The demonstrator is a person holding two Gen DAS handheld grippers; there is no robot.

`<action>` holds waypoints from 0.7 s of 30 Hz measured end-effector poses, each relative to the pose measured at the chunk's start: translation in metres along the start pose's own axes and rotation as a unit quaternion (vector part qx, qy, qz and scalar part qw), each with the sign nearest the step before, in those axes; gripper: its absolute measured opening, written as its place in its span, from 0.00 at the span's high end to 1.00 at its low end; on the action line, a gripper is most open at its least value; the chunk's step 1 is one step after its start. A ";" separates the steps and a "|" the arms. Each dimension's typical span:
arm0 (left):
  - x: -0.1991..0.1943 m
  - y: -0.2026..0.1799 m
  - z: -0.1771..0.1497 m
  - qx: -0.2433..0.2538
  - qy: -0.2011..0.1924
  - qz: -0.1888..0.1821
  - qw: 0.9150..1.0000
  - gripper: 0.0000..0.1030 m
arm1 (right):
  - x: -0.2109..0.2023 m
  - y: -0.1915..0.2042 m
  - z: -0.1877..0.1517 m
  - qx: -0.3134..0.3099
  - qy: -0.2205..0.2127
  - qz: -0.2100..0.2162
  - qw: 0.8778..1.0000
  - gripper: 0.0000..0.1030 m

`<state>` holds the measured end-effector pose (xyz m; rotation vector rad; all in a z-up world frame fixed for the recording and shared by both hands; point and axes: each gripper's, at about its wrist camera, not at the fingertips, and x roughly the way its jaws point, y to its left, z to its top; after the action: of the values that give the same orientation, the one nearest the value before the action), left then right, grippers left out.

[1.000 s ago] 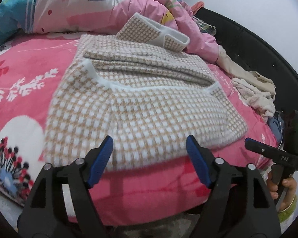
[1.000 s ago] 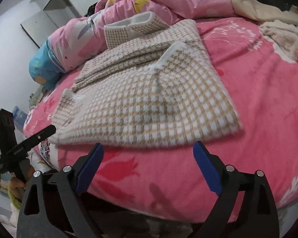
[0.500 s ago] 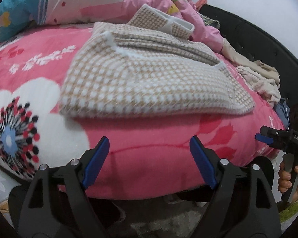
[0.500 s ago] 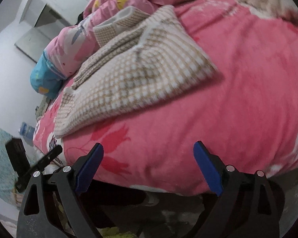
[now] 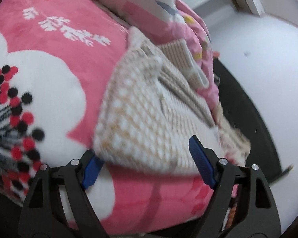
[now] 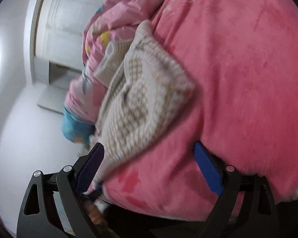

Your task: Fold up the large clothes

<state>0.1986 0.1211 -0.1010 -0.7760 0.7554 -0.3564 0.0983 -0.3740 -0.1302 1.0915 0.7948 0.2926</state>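
The folded sweater (image 5: 149, 119), a beige-and-white checked knit, lies on the bed (image 5: 55, 45), resting on a pink blanket with a large white flower print and red and black dots. Its near edge sits close to the bed's front edge. Both views are tilted and blurred. In the left wrist view the left gripper (image 5: 147, 162) stands at that near edge, its blue-padded fingers (image 5: 200, 162) spread wide; the jaws are closing slightly, and the sweater's hem appears in the gap between them, but the pads do not press on it. The left pad is partly hidden behind the hem. Behind the sweater a crumpled pink quilt (image 5: 168, 15) with yellow and white patches is heaped, touching the sweater's far side. A dark bed frame (image 5: 248, 109) curves along the right, with a white wall beyond. In the right wrist view the right gripper (image 6: 149, 168) is held at the other near corner of the sweater (image 6: 145, 103), fingers (image 6: 208, 168) likewise wide apart and gripping nothing; the left pad lies just beside the corner of the knit, though whether it touches cannot be told through the blur. The quilt (image 6: 117, 19) and a blue pillow end (image 6: 75, 127) lie beyond the sweater, and a white cabinet (image 6: 59, 29) stands against the wall
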 end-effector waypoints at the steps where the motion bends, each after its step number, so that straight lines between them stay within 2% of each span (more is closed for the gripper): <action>1: 0.001 0.001 0.003 -0.004 -0.007 0.005 1.000 0.29 | 0.001 0.000 0.003 0.008 -0.002 0.002 1.000 0.13; 3: 0.005 -0.001 0.010 -0.012 -0.015 0.018 1.000 0.32 | 0.003 0.005 0.005 0.013 0.001 -0.006 1.000 0.13; 5: 0.006 -0.002 0.014 -0.018 -0.018 0.026 0.999 0.36 | 0.001 0.014 0.003 0.008 0.006 -0.024 1.000 0.18; 7: 0.007 -0.002 0.017 -0.024 -0.018 0.031 0.999 0.37 | -0.006 0.022 0.002 0.005 0.000 -0.019 1.000 0.23; 9: 0.009 -0.003 0.018 -0.024 -0.018 0.034 0.999 0.38 | -0.012 0.025 0.004 0.004 -0.008 -0.008 1.000 0.23; 14: 0.012 -0.004 0.019 -0.018 -0.018 0.046 0.999 0.39 | 0.000 0.012 0.020 0.012 -0.021 -0.019 1.000 0.24; 16: 0.015 -0.004 0.020 -0.020 -0.020 0.051 0.998 0.42 | 0.011 0.009 0.028 0.010 -0.029 -0.036 0.999 0.33; 17: 0.017 -0.004 0.021 -0.021 -0.020 0.063 0.998 0.47 | 0.015 0.011 0.031 0.002 -0.037 -0.043 0.998 0.34; 20: 0.023 -0.007 0.023 -0.005 -0.021 0.106 0.994 0.58 | 0.025 0.021 0.037 -0.039 -0.053 -0.084 0.994 0.52; 21: 0.023 -0.010 0.023 0.006 -0.021 0.119 0.993 0.61 | 0.031 0.026 0.038 -0.060 -0.055 -0.110 0.991 0.61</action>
<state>0.2310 0.1129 -0.0939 -0.6711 0.7959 -0.1294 0.1506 -0.3703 -0.1121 0.8912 0.7810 0.0913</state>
